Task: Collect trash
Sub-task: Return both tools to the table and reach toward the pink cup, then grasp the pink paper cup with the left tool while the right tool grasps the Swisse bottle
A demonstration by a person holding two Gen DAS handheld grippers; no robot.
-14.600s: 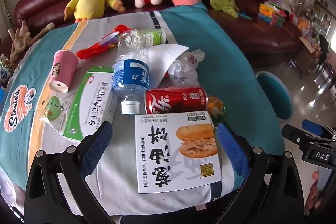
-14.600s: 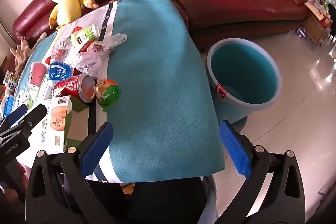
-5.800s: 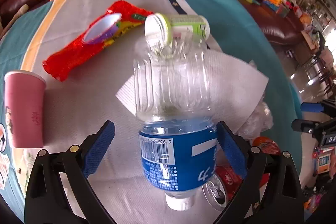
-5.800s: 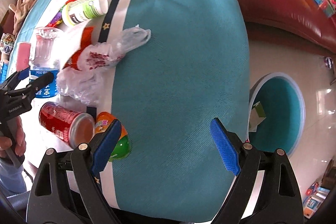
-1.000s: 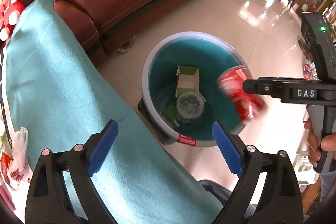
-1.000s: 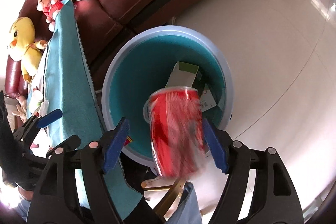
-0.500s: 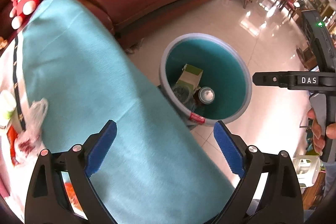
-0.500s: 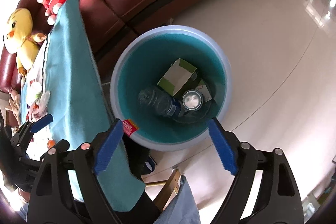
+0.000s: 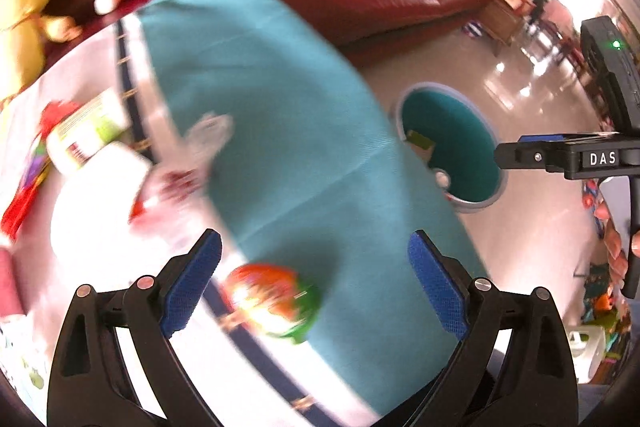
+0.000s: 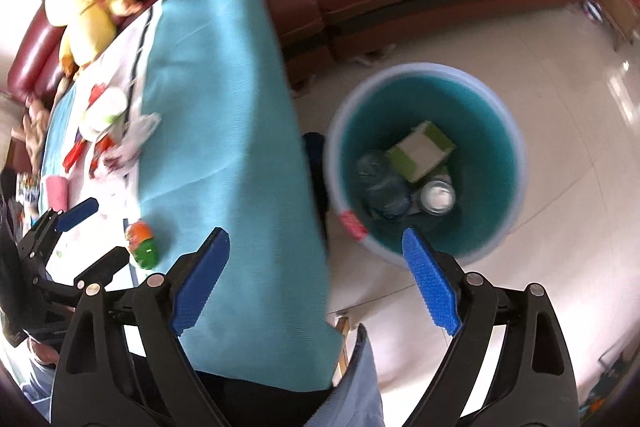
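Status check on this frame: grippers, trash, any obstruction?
Left gripper open, empty. Right gripper empty, jaws opening. Can, bottle, box in bin. Orange-green wrapper still on table; nothing blocking.

- right gripper (image 10: 316,279): jaws opening, nothing between them;
- blue bin (image 10: 516,147) beyond the right jaw, on the floor; inside lie a can (image 10: 438,195), a bottle (image 10: 382,183) and a green-white carton (image 10: 422,149);
- teal-clothed counter (image 10: 216,99) beyond the left jaw.
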